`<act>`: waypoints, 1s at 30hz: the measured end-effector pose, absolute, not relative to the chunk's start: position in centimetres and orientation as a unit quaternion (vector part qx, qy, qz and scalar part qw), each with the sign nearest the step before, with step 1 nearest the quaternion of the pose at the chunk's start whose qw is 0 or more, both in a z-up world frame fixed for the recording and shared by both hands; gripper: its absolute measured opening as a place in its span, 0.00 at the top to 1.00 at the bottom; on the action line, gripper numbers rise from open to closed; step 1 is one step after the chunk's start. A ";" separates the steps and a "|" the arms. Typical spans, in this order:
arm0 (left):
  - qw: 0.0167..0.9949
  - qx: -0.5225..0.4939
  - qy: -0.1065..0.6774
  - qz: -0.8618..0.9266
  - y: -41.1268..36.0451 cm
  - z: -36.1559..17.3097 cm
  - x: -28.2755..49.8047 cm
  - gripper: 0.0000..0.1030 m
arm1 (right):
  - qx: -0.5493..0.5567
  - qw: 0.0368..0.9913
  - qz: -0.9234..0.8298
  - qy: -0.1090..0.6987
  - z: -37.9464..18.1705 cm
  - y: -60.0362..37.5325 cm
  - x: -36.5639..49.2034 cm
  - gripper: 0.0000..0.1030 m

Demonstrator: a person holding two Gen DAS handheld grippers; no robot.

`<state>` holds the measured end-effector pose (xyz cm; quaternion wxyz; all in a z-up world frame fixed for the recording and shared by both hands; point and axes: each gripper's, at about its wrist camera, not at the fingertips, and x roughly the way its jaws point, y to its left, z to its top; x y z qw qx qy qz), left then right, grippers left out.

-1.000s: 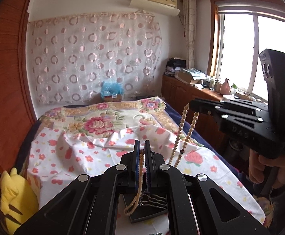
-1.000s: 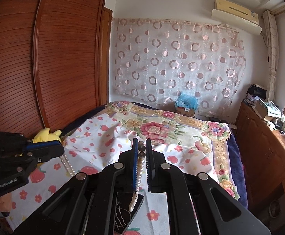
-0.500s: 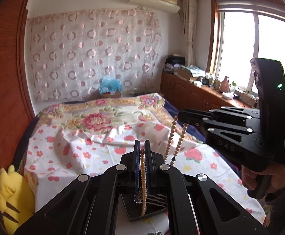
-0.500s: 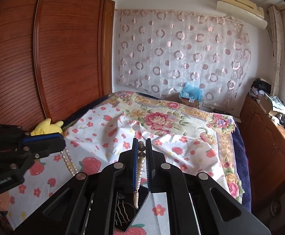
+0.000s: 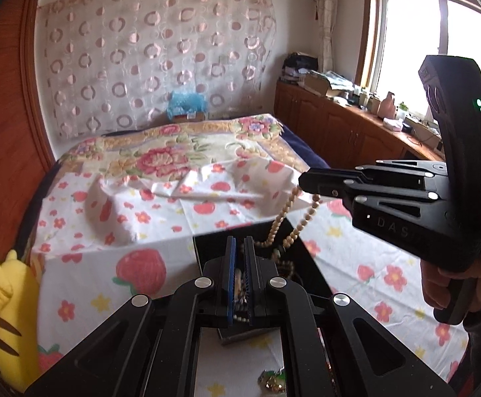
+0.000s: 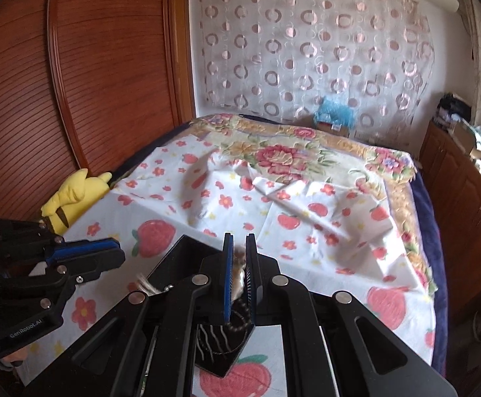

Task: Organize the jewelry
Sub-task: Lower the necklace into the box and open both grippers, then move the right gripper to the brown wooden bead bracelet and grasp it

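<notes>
A long tan bead necklace [image 5: 285, 220] is held by both grippers over a black jewelry tray [image 5: 306, 264] on the bed. My left gripper [image 5: 239, 274] is shut on one end of it, low over the tray. My right gripper [image 6: 239, 274] is shut on the other end; in the left wrist view its fingertips [image 5: 310, 182] hold the strand, which hangs in a loop onto the tray. The tray [image 6: 174, 261] also shows in the right wrist view, with other chains on it. The left gripper [image 6: 108, 254] shows there at lower left.
The bed carries a white sheet with strawberries [image 6: 273, 211] over a floral quilt. A yellow plush toy [image 5: 2, 311] lies at the bed's left edge. Some loose jewelry [image 5: 273, 382] lies near the front. A wooden wardrobe [image 6: 74, 82] stands left, wooden cabinets [image 5: 356, 132] right.
Both grippers have moved down toward the black tray with the necklace. The strand, which hung high above the bed, now droops onto the tray.
</notes>
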<state>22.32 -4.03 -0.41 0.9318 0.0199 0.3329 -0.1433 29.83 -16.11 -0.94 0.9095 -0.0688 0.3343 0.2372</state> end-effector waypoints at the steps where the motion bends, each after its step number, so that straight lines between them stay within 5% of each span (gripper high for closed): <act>1: 0.932 0.020 0.334 -0.143 -4.0 -0.6 22.1 0.95 | -0.068 0.909 0.237 0.336 -1.1 -16.1 29.7 0.91; 15: 0.925 0.017 0.354 -0.139 -1.3 -5.5 17.3 0.77 | -0.077 0.899 0.252 0.351 -5.5 -19.1 23.2 0.91; 19: 0.919 0.014 0.371 -0.135 -0.6 -7.4 16.3 0.74 | -0.074 0.893 0.255 0.365 -7.9 -20.0 20.9 0.76; 30: 0.908 0.006 0.396 -0.136 -0.6 -10.4 13.9 0.64 | -0.089 0.863 0.272 0.416 -13.4 -19.6 18.6 0.76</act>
